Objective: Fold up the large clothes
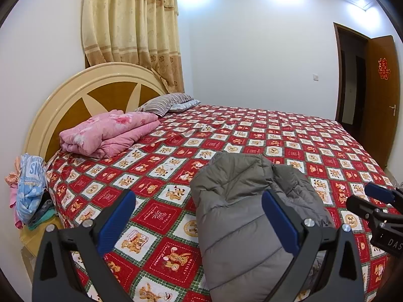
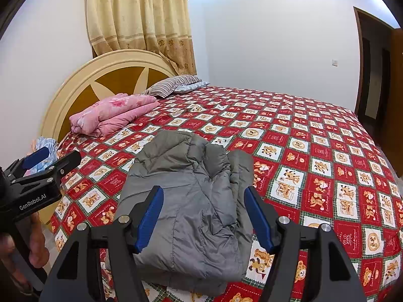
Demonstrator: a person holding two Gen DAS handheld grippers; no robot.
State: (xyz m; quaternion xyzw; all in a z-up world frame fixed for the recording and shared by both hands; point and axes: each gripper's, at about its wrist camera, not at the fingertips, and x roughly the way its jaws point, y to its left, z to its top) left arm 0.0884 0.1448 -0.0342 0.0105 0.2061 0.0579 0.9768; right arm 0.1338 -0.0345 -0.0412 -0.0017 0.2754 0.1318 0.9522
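Note:
A grey padded jacket (image 1: 241, 209) lies folded into a narrow stack on the red patterned bed cover (image 1: 314, 146), near the bed's front edge; it also shows in the right wrist view (image 2: 191, 201). My left gripper (image 1: 199, 216) is open and empty, held above the jacket's left side. My right gripper (image 2: 202, 214) is open and empty, held above the middle of the jacket. Each gripper shows at the edge of the other's view: the right one (image 1: 372, 201) and the left one (image 2: 47, 161).
A folded pink quilt (image 1: 110, 133) and a striped pillow (image 1: 163, 103) lie by the cream headboard (image 1: 75, 93). A pile of clothes (image 1: 30, 188) sits on a bedside stand at left. An open brown door (image 1: 380, 95) is at right.

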